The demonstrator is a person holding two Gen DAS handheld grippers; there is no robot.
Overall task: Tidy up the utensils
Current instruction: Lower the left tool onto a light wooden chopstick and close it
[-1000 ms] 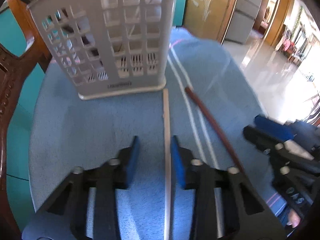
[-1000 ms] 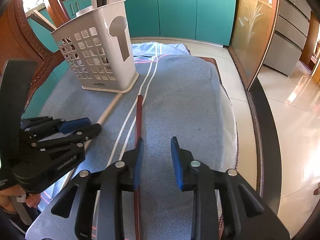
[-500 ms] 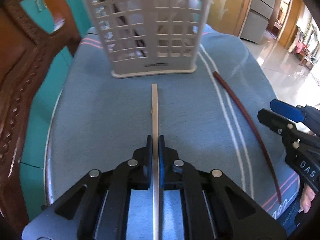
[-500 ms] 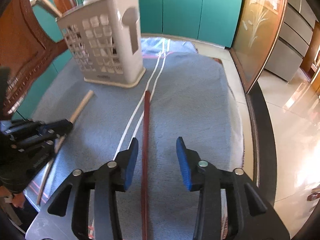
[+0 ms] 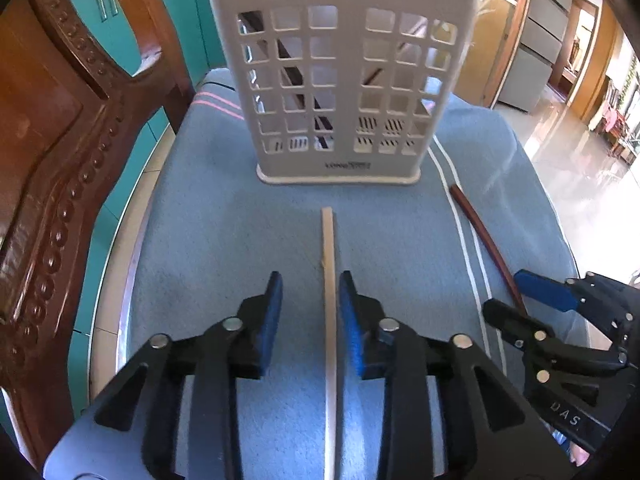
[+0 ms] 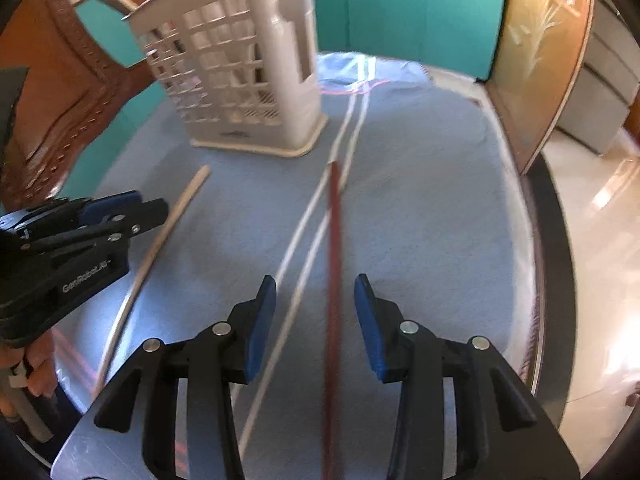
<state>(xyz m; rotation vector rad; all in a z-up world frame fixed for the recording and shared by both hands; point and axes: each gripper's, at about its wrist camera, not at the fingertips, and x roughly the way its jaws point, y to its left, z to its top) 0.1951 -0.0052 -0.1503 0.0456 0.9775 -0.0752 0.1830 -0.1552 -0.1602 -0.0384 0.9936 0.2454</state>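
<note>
Chopsticks lie on blue towel (image 5: 224, 240) before caddy (image 5: 344, 92). Left gripper (image 5: 310, 304) jaws opening, pale chopstick (image 5: 329, 280) loose between. Right gripper (image 6: 316, 312) spread astride red chopstick (image 6: 333, 264). We centre each stick, pinch squarely, lift level.

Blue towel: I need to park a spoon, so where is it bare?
The blue towel lies bare right of the red chopstick, out to its edge. Another bare patch lies left of the pale chopstick. It is crowded by the white basket.
</note>
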